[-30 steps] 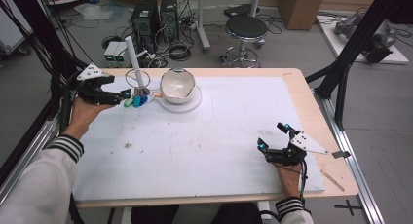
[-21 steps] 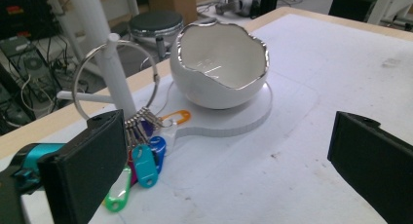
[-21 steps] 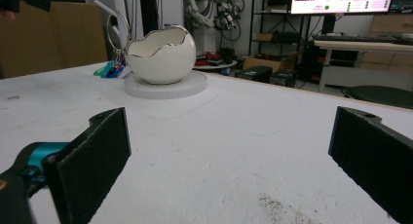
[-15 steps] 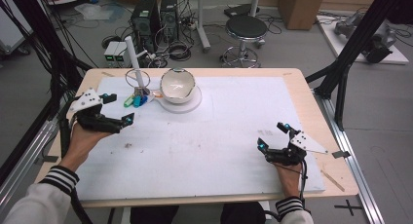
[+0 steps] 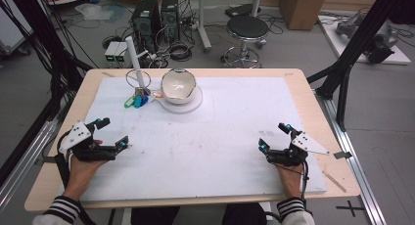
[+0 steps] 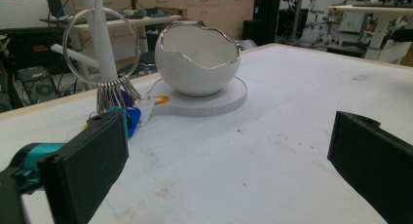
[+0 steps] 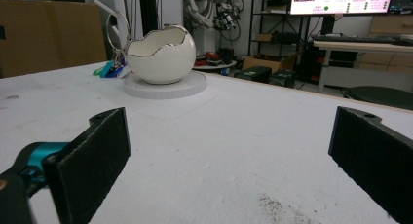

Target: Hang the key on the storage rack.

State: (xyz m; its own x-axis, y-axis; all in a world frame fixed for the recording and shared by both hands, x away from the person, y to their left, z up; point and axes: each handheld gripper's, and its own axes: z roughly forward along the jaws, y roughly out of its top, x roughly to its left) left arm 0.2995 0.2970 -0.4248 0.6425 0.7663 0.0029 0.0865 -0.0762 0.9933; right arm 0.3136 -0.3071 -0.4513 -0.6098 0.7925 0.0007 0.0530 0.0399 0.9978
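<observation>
White padding covers most of the wooden tabletop (image 5: 303,85), with lab clutter, computer towers and a stool on the floor beyond it. At the far left of the pad stands a white egg-shaped bowl (image 5: 179,85) with a jagged silver rim, seated on a round white base (image 5: 194,103); just beside it, on its left in the high view, a large metal key ring (image 5: 137,79) leans against a white upright post (image 5: 135,58), with keys and coloured tags (image 5: 135,100) bunched at its foot on the pad. The left gripper (image 5: 110,136) rests low near the front left of the pad, jaws spread wide and holding nothing; its own camera looks straight at the key ring (image 6: 101,48) and bowl (image 6: 198,58). The right gripper (image 5: 274,135) lies at the front right, likewise released and empty, well apart from all items. Assessment: the key bunch is the nearer work for the left gripper. It should be light, but loose and jangling, the thin wire ring hard and slippery between flat pads. The surest hold is judged to be on the clustered tags or keys at the bottom, not the bare hoop. The bowl looks glazed ceramic, rigid, smooth and breakable; its broken-shell rim offers a poor, chip-prone purchase.
</observation>
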